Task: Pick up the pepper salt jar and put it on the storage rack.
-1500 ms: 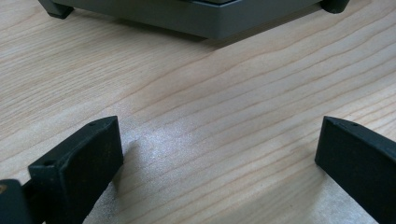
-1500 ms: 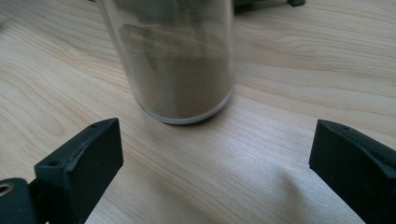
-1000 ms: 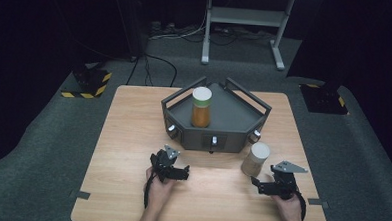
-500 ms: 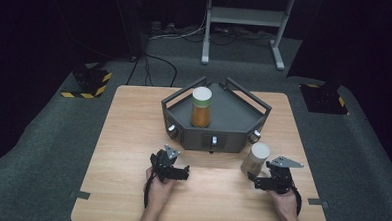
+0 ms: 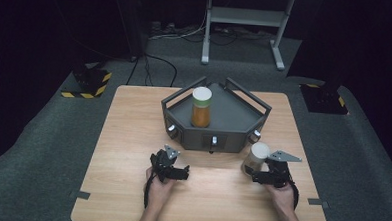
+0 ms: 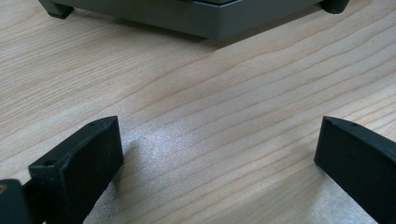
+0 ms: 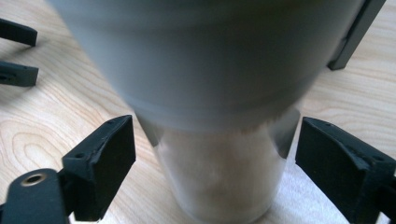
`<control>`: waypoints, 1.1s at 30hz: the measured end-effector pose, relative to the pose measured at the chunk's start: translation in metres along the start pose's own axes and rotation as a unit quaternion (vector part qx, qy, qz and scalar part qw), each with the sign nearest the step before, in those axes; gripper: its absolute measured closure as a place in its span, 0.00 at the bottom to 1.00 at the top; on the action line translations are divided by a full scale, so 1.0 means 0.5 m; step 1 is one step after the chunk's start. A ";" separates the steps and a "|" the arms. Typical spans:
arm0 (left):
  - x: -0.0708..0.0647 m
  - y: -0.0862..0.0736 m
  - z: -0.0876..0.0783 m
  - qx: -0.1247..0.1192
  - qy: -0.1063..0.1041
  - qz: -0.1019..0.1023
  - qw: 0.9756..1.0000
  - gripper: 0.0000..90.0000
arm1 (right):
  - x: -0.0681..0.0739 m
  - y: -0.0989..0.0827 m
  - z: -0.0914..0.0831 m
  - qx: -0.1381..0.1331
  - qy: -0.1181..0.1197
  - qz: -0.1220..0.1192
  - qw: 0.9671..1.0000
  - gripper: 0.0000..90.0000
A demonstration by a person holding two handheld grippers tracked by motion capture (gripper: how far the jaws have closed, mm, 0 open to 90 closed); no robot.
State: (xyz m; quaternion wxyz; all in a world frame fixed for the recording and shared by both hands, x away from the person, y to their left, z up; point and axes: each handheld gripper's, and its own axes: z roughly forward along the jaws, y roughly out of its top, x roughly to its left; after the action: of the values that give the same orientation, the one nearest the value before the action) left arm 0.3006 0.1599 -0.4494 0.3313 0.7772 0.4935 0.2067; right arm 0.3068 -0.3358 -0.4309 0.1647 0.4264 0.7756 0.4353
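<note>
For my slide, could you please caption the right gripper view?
Right gripper jaws, just closing, flank a white-lidded jar on the wooden table, not yet touching.

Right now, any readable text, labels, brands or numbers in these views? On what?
None readable.
Orange jar in the grey tray: white lid, no legible label.
Pale jar between the right gripper fingers: no print visible, near part blurred.
Tray front knobs: too small to tell any marking.
Yellow-black striped floor plate: hazard stripes, no words.
Table: bare wood grain.
</note>
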 end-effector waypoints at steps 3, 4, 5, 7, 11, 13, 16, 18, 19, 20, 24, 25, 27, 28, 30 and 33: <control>0.000 0.000 0.000 0.000 0.000 0.000 1.000 0.01 | 0.000 0.008 0.001 -0.002 -0.003 0.002 1.000 0.17; 0.000 0.000 0.000 0.000 0.000 0.000 1.000 0.01 | -0.001 0.009 0.000 -0.004 -0.001 0.003 1.000 0.18; 0.000 0.000 0.000 0.000 0.000 0.000 1.000 0.01 | -0.001 0.009 0.000 -0.004 -0.001 0.003 1.000 0.18; 0.000 0.000 0.000 0.000 0.000 0.000 1.000 0.01 | -0.002 0.015 0.001 -0.006 0.001 -0.003 1.000 0.19; 0.000 0.000 0.000 0.000 0.000 0.000 1.000 0.01 | 0.001 0.024 0.003 -0.009 0.003 -0.011 1.000 0.22; 0.000 0.000 0.000 0.000 0.000 0.000 1.000 0.01 | 0.000 0.027 0.005 -0.010 0.005 -0.013 1.000 0.24; 0.000 0.000 0.000 0.000 0.000 0.001 1.000 0.02 | -0.002 0.029 0.007 -0.012 0.008 -0.012 1.000 0.26; 0.001 0.000 0.000 0.000 0.000 0.001 1.000 0.02 | -0.003 0.029 0.009 -0.014 0.009 -0.010 1.000 0.28; 0.001 0.000 0.000 0.000 0.000 0.000 1.000 0.02 | -0.005 0.028 0.009 -0.015 0.010 -0.009 1.000 0.28; 0.001 0.000 0.000 0.000 0.000 0.000 1.000 0.02 | -0.006 0.028 0.009 -0.016 0.010 -0.009 1.000 0.29; 0.001 0.000 0.000 0.000 0.000 0.000 1.000 0.02 | -0.007 0.024 0.009 -0.019 0.009 -0.008 1.000 0.31; 0.001 0.000 0.000 0.000 0.000 0.001 1.000 0.02 | -0.007 0.023 0.009 -0.021 0.009 -0.009 1.000 0.32; 0.001 0.000 0.000 0.000 0.000 0.000 1.000 0.02 | -0.006 0.022 0.009 -0.022 0.008 -0.011 1.000 0.32; 0.001 0.000 0.000 0.000 0.000 0.001 1.000 0.02 | -0.005 0.021 0.009 -0.023 0.007 -0.013 1.000 0.33; 0.001 0.000 0.000 0.000 0.000 0.000 1.000 0.02 | -0.004 0.020 0.009 -0.024 0.006 -0.016 1.000 0.33; 0.001 0.000 0.000 0.000 0.000 0.000 1.000 0.02 | 0.001 0.016 0.008 -0.029 0.001 -0.028 0.999 0.35</control>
State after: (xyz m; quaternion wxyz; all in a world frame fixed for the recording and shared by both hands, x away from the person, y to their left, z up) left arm 0.3006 0.1602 -0.4493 0.3314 0.7773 0.4932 0.2069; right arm 0.3133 -0.3313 -0.4265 0.1879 0.3991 0.7746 0.4532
